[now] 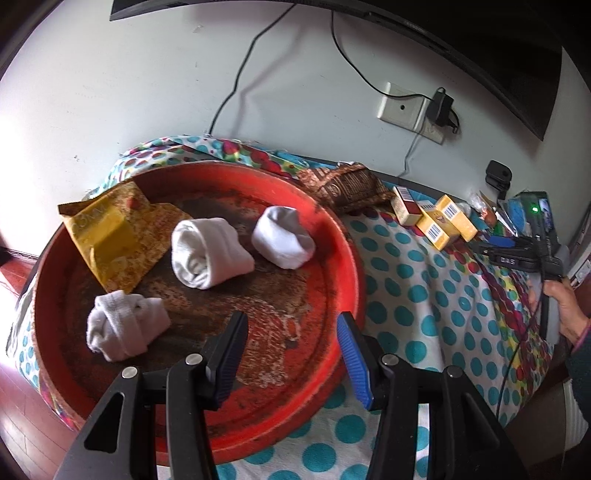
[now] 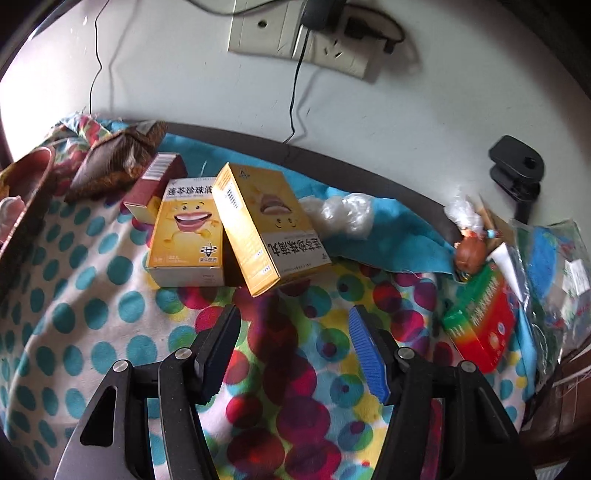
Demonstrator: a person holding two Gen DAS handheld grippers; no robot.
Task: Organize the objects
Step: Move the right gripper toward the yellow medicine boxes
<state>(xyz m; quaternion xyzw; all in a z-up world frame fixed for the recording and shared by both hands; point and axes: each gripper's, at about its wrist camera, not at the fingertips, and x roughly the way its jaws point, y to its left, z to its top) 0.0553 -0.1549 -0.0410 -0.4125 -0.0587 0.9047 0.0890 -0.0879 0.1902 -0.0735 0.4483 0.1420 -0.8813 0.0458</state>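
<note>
My left gripper (image 1: pixel 291 325) hangs open over the near side of a round red tray (image 1: pixel 347 251), nothing between its fingers. Three rolled white socks (image 1: pixel 210 254) (image 1: pixel 282 236) (image 1: pixel 123 325) and a yellow packet (image 1: pixel 110 236) lie in the tray. In the right wrist view my right gripper (image 2: pixel 294 314) is open above the dotted cloth (image 2: pixel 92 295), holding nothing. Just beyond it lie two yellow boxes, one flat (image 2: pixel 188 236) and one leaning on it (image 2: pixel 266 225), with a dark red box (image 2: pixel 155 181) behind. A red and green box (image 2: pixel 480 321) lies to its right.
A brown patterned pouch (image 2: pixel 114 162) sits between the tray and the boxes. Plastic bags (image 2: pixel 343 214), small trinkets (image 2: pixel 469 254) and a black clip (image 2: pixel 517 170) crowd the back right. The wall close behind carries a socket (image 2: pixel 295 33) with cables. A hand (image 1: pixel 565 306) holds the right gripper.
</note>
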